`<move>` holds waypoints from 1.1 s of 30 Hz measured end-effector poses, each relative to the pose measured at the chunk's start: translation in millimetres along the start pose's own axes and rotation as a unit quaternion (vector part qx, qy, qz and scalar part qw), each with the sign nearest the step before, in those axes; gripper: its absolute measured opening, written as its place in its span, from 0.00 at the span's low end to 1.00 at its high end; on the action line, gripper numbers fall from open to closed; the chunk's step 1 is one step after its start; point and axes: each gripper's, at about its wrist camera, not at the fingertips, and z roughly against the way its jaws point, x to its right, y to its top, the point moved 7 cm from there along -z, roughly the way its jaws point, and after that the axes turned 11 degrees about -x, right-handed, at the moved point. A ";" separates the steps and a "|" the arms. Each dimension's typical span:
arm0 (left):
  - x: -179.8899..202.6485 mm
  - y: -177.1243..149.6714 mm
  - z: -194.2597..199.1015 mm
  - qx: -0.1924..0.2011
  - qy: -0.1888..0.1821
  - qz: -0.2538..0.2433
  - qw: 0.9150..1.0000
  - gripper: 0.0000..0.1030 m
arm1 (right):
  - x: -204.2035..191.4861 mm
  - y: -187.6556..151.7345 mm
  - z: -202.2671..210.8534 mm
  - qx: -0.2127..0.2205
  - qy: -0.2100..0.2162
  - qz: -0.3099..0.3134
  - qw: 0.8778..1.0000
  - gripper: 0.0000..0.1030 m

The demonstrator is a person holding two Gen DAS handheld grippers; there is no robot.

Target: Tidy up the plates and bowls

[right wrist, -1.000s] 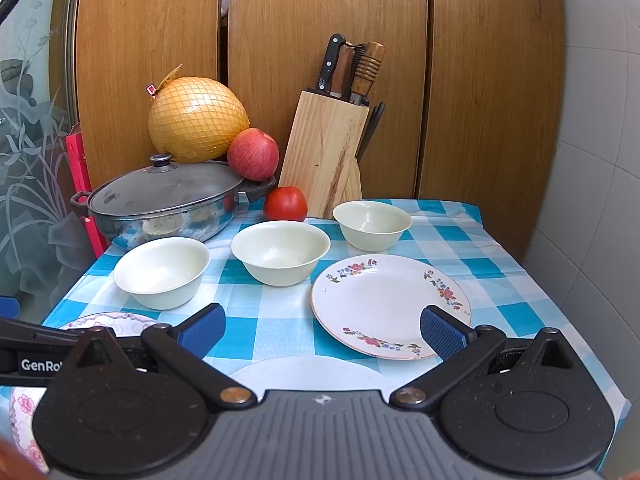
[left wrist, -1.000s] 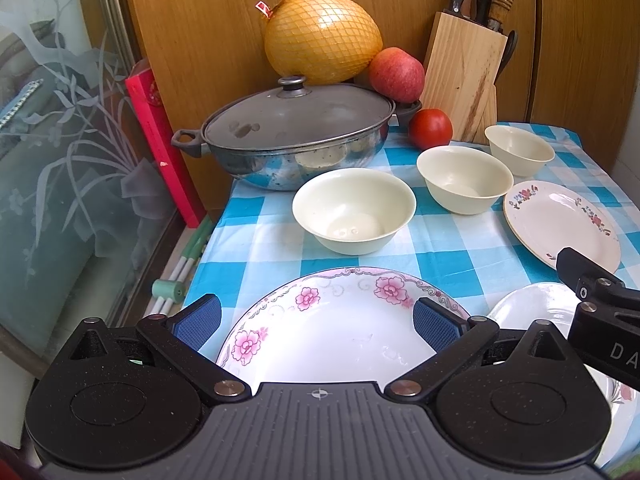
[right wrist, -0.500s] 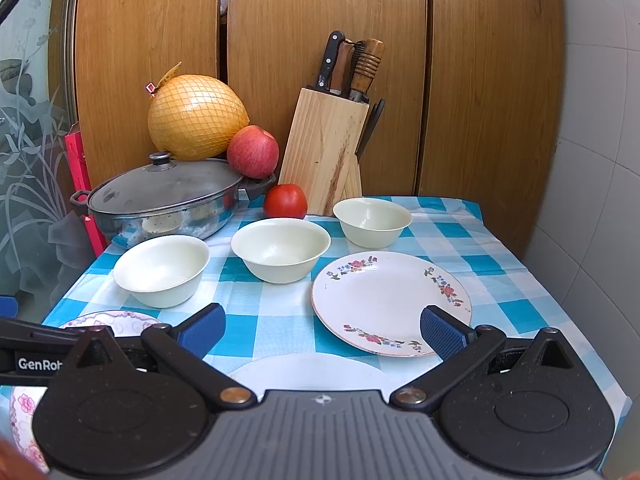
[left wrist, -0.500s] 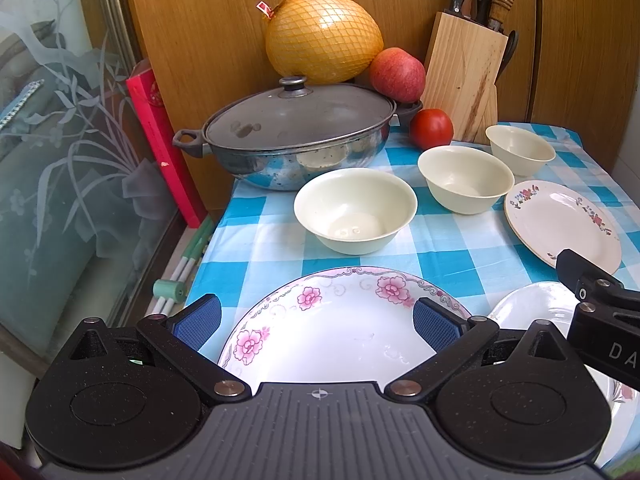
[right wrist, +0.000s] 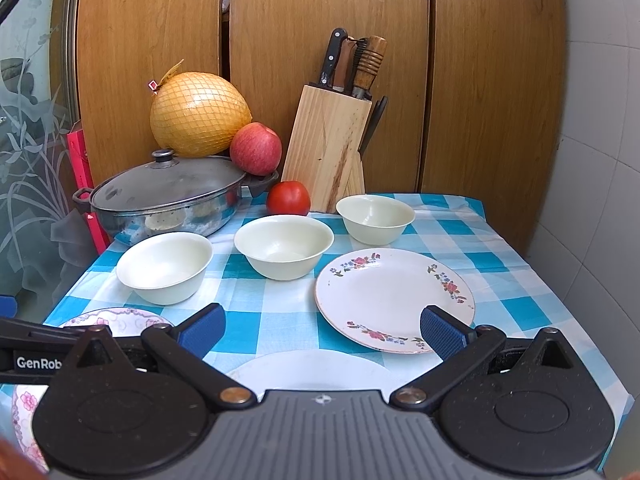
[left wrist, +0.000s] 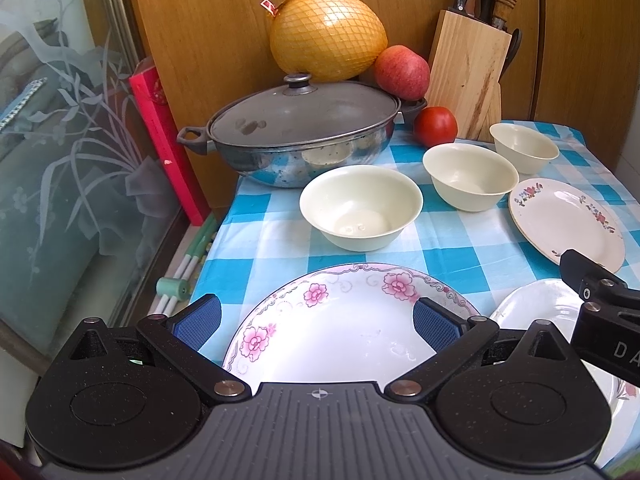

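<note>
Three cream bowls stand in a row on the checked cloth: left [left wrist: 361,207] [right wrist: 165,266], middle [left wrist: 470,176] [right wrist: 284,246], right [left wrist: 524,153] [right wrist: 375,218]. A pink-flowered plate [left wrist: 340,328] [right wrist: 120,317] lies front left, under my open left gripper [left wrist: 316,322]. A plain white plate [left wrist: 536,304] [right wrist: 308,372] lies front centre, under my open right gripper [right wrist: 322,330]. A small-flowered plate [left wrist: 566,222] [right wrist: 394,298] lies right of the bowls. Both grippers are empty.
A lidded steel pan [left wrist: 296,132] [right wrist: 168,196] stands at the back left, with a netted pomelo [right wrist: 200,118], an apple [right wrist: 256,148], a tomato [right wrist: 289,198] and a knife block [right wrist: 330,146] behind the bowls. A glass panel [left wrist: 60,140] bounds the left, a tiled wall [right wrist: 592,160] the right.
Both grippers have barely shifted; nothing on the table has moved.
</note>
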 end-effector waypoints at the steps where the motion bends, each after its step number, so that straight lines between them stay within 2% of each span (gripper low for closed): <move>1: -0.6 -0.5 -0.1 -0.002 0.001 -0.001 1.000 1.00 | -0.2 0.3 -0.4 -0.001 0.002 0.000 1.000 0.99; 9: -14.8 -5.0 -6.1 -0.014 0.004 0.012 1.000 1.00 | -5.4 -2.9 -4.0 -0.018 0.023 0.000 1.000 0.99; 20: -43.7 -17.7 -17.2 -0.042 0.015 0.032 0.998 1.00 | -14.9 -6.6 -14.2 -0.055 0.078 -0.001 0.995 0.98; 24: -35.4 -20.6 -11.8 -0.020 -0.032 0.029 0.999 1.00 | 14.4 -4.6 -11.2 -0.056 0.048 -0.035 0.997 0.98; 28: -9.1 -15.4 -2.6 -0.006 -0.067 0.000 0.998 1.00 | 39.0 -13.0 -5.1 -0.069 0.031 -0.053 0.996 0.98; 30: 10.4 -13.3 4.9 0.007 -0.087 -0.027 0.996 1.00 | 53.7 -20.8 1.2 -0.071 0.021 -0.065 0.995 0.98; 33: 47.4 -9.7 12.0 0.007 -0.125 -0.083 0.989 1.00 | 76.1 -36.6 5.1 -0.093 0.013 -0.095 0.991 0.98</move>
